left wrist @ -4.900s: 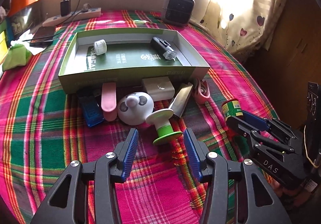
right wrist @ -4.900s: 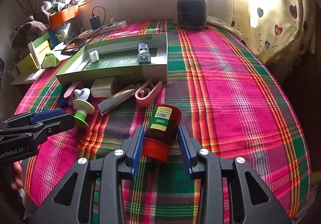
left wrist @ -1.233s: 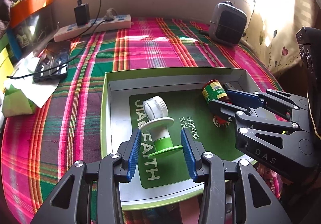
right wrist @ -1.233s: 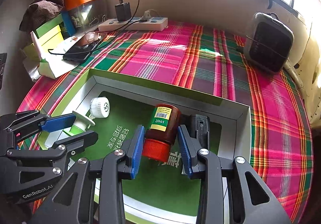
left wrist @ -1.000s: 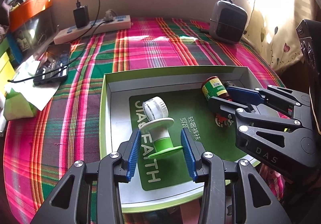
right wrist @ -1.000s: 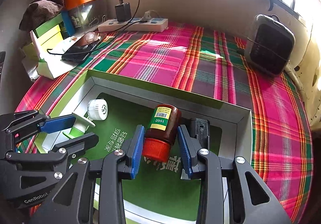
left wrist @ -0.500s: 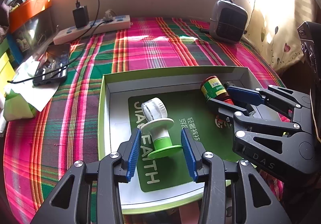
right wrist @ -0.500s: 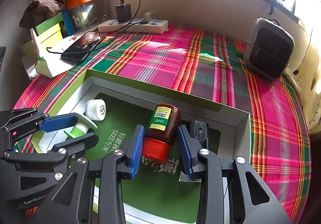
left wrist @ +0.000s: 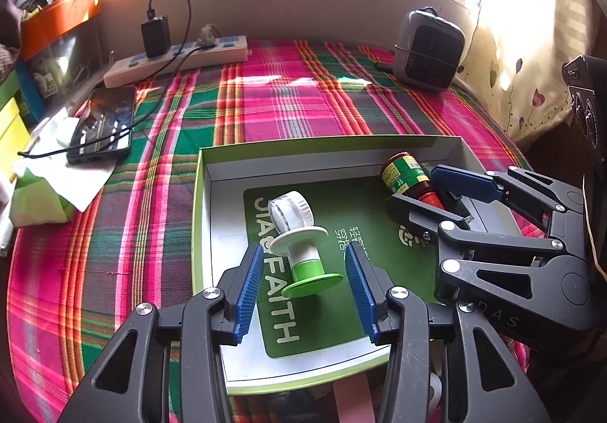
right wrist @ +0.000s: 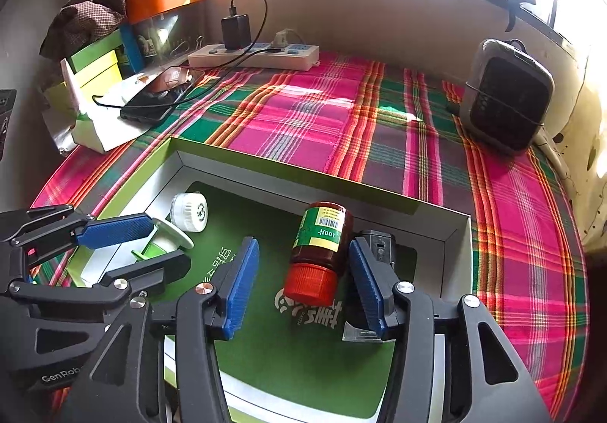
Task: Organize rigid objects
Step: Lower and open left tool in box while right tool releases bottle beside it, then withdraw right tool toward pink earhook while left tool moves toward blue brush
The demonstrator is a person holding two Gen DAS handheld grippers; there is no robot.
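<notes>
Over the shallow green-rimmed cardboard tray [left wrist: 200,203] with its dark green printed liner, both hand-held grippers are hovering with their blue-padded fingers spread wide. The left gripper [left wrist: 305,286] is standing open around a white-and-green plastic spool [left wrist: 305,256], which is lying on the liner toward the tray's left half; neither pad is touching it, and a clear gap is showing on each side. Just beyond the spool, farther from the camera, a small white ribbed cap [left wrist: 290,212] is lying on its side, touching or nearly touching the spool's white flange.

Toward the tray's right half, the right gripper [right wrist: 299,288] is likewise standing apart around a brown bottle with a red cap and a green label [right wrist: 320,252]. The bottle is lying on the liner with its red cap pointing back toward the gripper, and it is sitting closer to the right pad than to the left one, with no firm contact visible on either side. Just beside the bottle, against the tray's far right wall, a small black rectangular device [right wrist: 377,244] is resting, partly hidden behind the right finger.

Beyond the tray's far wall, the pink-and-green plaid cloth [right wrist: 303,119] is spreading out toward a white power strip [right wrist: 254,57] with a black charger plugged in. Left of the tray, a black phone [left wrist: 102,123] is lying on the cloth, and beyond the tray's right corner a grey boxy heater [right wrist: 506,104] is standing.
</notes>
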